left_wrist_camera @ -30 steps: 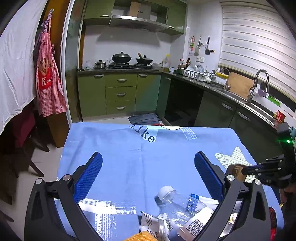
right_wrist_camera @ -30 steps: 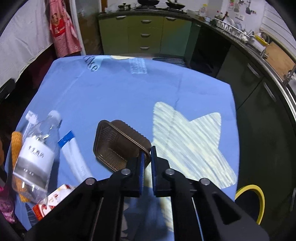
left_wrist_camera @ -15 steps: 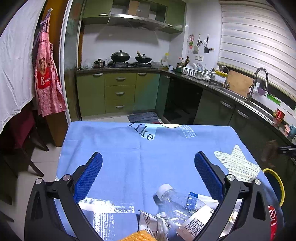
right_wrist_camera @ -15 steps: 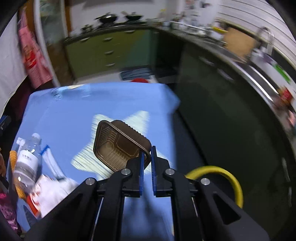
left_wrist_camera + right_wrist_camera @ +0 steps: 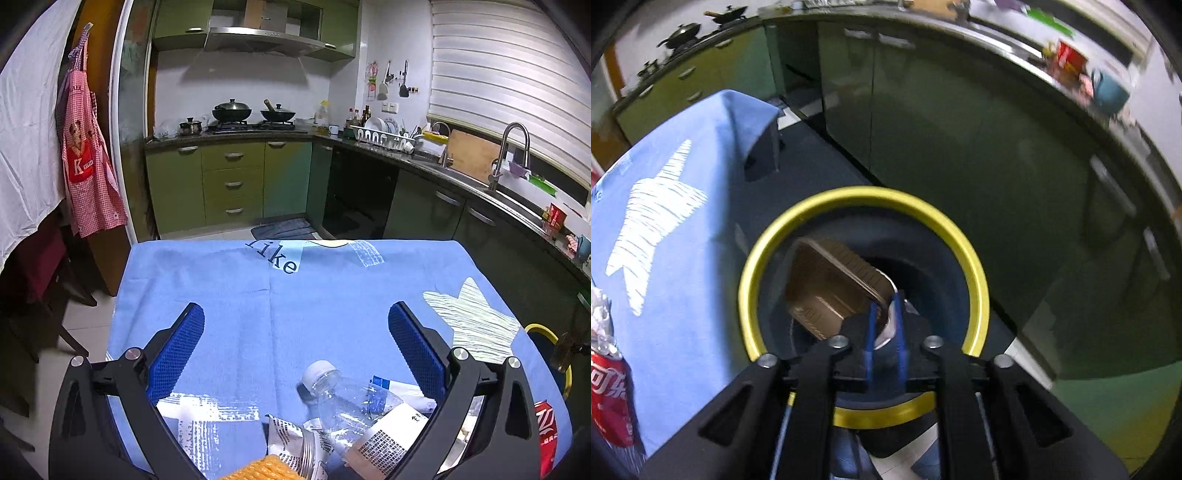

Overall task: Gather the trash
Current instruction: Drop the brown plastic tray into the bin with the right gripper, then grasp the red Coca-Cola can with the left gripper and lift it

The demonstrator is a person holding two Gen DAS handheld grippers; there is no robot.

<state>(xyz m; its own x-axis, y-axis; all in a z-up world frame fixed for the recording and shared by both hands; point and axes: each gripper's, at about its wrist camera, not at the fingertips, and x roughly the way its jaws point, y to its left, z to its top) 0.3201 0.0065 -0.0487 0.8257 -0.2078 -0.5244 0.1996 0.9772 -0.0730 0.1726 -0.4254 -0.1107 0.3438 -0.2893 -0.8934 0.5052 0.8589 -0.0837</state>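
Your left tongs [image 5: 295, 350] hover over the blue-clothed desk [image 5: 258, 295], fingers spread wide and holding nothing. Just below them, at the near edge, lie a clear bottle [image 5: 351, 402], a crumpled wrapper [image 5: 291, 439], a white packet [image 5: 402, 387] and something orange [image 5: 258, 470]; a red can [image 5: 546, 428] stands at the right corner. Past that corner shows the yellow rim of the bin [image 5: 543, 330], on the floor beside the desk.

Your right tongs [image 5: 885, 321] point steeply down into the bin [image 5: 812, 210]. Their fingers are parted only slightly, and the brown tray [image 5: 831, 280] sits tilted between their tips, inside the rim. Whether they grip it cannot be told. Dark green cabinets [image 5: 997, 147] curve behind the bin.
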